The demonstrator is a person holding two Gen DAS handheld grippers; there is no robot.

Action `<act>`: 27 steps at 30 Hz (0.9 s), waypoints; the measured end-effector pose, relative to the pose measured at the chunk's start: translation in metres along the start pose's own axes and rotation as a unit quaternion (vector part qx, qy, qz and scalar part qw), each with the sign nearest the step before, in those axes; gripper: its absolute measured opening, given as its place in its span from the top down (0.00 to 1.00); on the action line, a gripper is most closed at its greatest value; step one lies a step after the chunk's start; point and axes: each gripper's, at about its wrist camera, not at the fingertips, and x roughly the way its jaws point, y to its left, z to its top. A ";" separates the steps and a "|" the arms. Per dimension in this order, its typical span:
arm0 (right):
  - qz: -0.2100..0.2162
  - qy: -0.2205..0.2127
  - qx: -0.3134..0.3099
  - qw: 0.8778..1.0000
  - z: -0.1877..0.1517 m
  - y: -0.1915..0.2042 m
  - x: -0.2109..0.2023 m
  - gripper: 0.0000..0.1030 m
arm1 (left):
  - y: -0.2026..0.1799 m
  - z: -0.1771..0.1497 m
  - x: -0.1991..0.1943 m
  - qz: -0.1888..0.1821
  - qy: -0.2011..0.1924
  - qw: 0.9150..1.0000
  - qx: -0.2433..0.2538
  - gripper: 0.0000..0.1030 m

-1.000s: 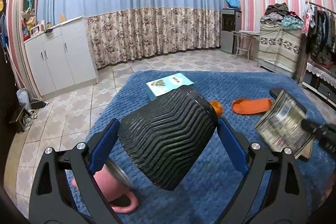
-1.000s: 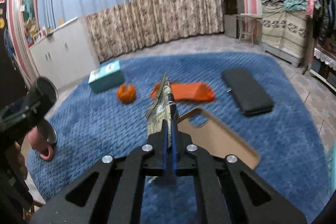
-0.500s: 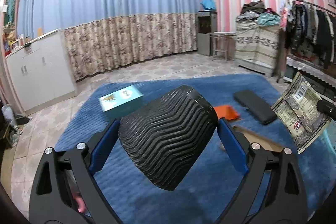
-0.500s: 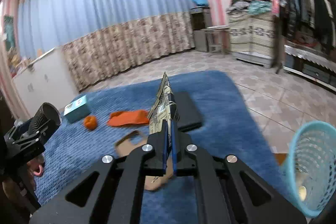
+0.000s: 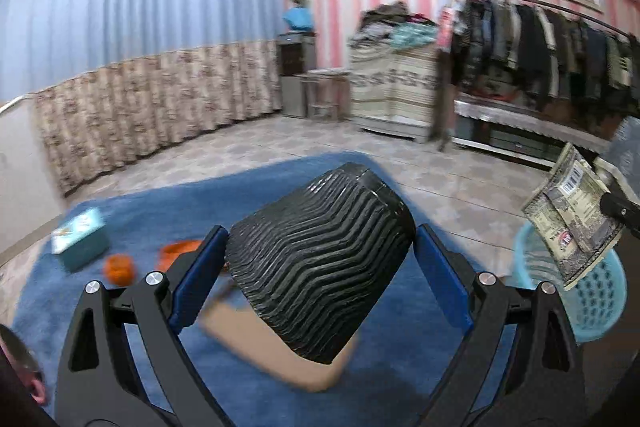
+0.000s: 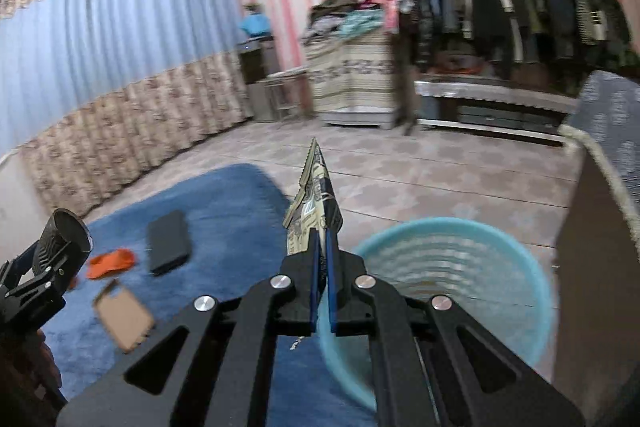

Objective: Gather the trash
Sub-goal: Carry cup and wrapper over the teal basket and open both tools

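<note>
Ribbed black cup (image 5: 320, 259) clamped in left gripper (image 5: 320, 263); flattened snack wrapper (image 6: 316, 211) pinched by right gripper (image 6: 322, 247), beside blue basket's (image 6: 532, 267) rim.

Both views swung right: teal basket (image 6: 452, 267) now near, beside wrapper (image 6: 316, 211); pink mug gone from view.

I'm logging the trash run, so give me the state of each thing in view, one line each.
Black ribbed cup: held sideways in the left gripper.
Snack wrapper: flat, pinched edge-on in the right gripper.
Blue basket: upright, open, nearly empty.
Black case: flat on the blue rug.
Cardboard piece: flat on the rug.
</note>
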 end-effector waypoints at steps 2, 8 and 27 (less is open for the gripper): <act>-0.014 0.002 0.008 1.000 0.000 -0.014 -0.001 0.97 | -0.028 -0.001 0.008 -0.030 0.006 1.000 0.003 0.12; -0.056 0.009 0.060 0.997 -0.008 -0.066 -0.001 0.97 | -0.101 -0.011 0.031 -0.094 0.032 0.995 0.019 0.12; -0.105 -0.015 0.144 0.984 -0.018 -0.132 0.000 0.97 | -0.222 -0.016 0.070 -0.191 0.075 0.974 0.096 0.09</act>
